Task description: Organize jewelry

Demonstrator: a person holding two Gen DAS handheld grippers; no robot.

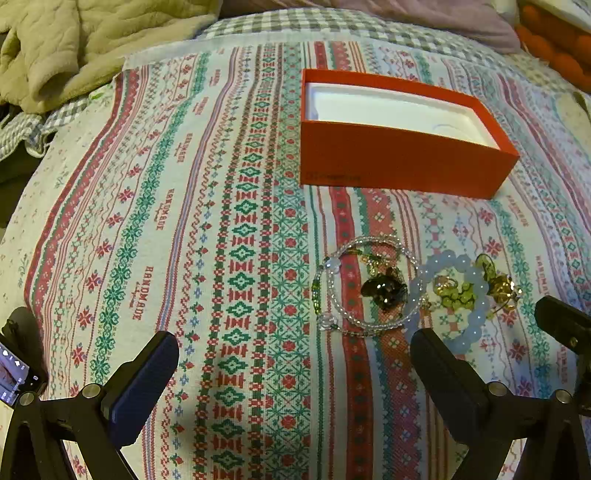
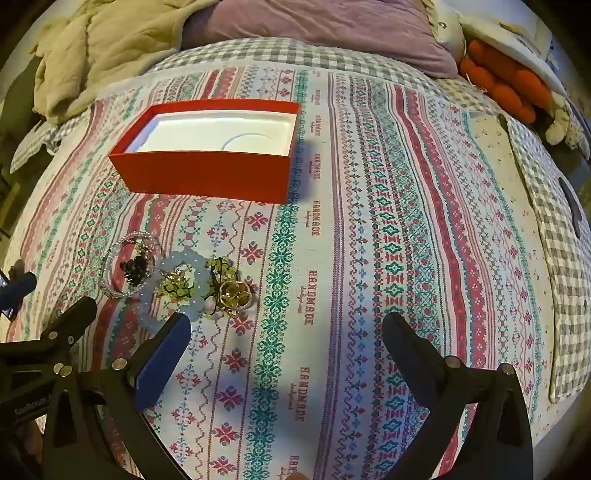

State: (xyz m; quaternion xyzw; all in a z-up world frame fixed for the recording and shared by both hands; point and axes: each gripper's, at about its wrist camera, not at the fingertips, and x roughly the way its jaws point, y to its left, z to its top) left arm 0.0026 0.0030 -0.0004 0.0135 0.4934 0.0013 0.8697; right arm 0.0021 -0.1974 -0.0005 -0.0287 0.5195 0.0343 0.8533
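A red box (image 1: 399, 162) with a white empty inside stands open on the patterned bedspread; it also shows in the right wrist view (image 2: 207, 177). In front of it lies a small heap of jewelry: a clear bead bracelet (image 1: 334, 295) around a dark brooch (image 1: 384, 290), a pale blue bead bracelet (image 1: 476, 291), green bead pieces (image 1: 456, 295) and gold pieces (image 1: 504, 290). The same heap shows in the right wrist view (image 2: 177, 284). My left gripper (image 1: 295, 358) is open and empty, left of the heap. My right gripper (image 2: 288, 339) is open and empty, right of the heap.
The patterned bedspread (image 2: 369, 258) covers a bed. A beige quilt (image 1: 74, 48) lies crumpled at the back left. A purple pillow (image 2: 332, 29) and an orange plush item (image 2: 509, 85) lie at the back. A phone screen (image 1: 14, 373) shows at the left edge.
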